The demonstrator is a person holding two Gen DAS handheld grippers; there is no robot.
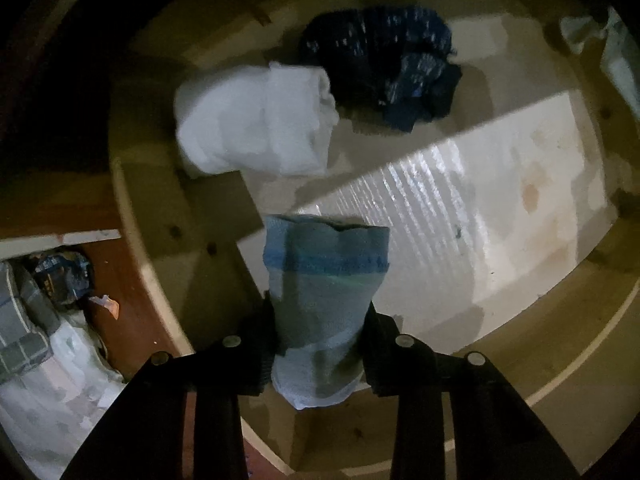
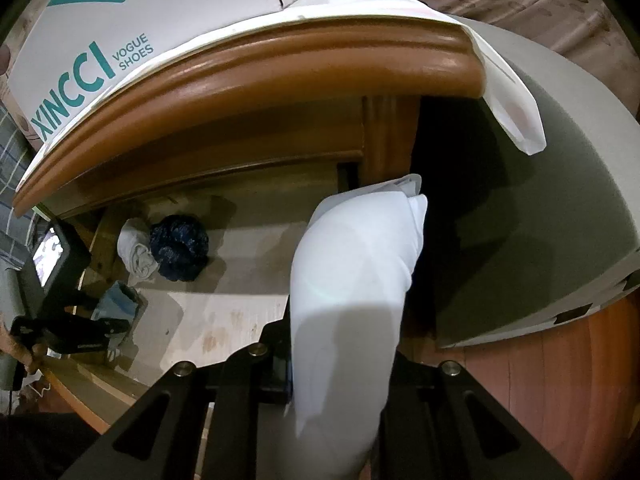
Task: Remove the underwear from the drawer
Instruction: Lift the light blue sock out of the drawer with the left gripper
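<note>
My left gripper (image 1: 320, 336) is shut on a rolled light-blue underwear with a blue band (image 1: 324, 280), held above the open drawer (image 1: 520, 200). On the drawer floor lie a white roll (image 1: 256, 124) and a dark blue patterned bundle (image 1: 384, 64). My right gripper (image 2: 340, 364) is shut on a rolled white underwear (image 2: 352, 288), held above the drawer's right end. The right wrist view also shows the white roll (image 2: 136, 252), the dark bundle (image 2: 180, 248) and the left gripper (image 2: 68, 320) with the blue piece (image 2: 116, 304).
The wooden dresser top (image 2: 280, 64) overhangs the drawer, with a white XINCCI shoe box (image 2: 120, 20) on it. A grey panel (image 2: 540, 220) stands to the right. Clothes and bags (image 1: 40, 320) lie on the floor left of the drawer.
</note>
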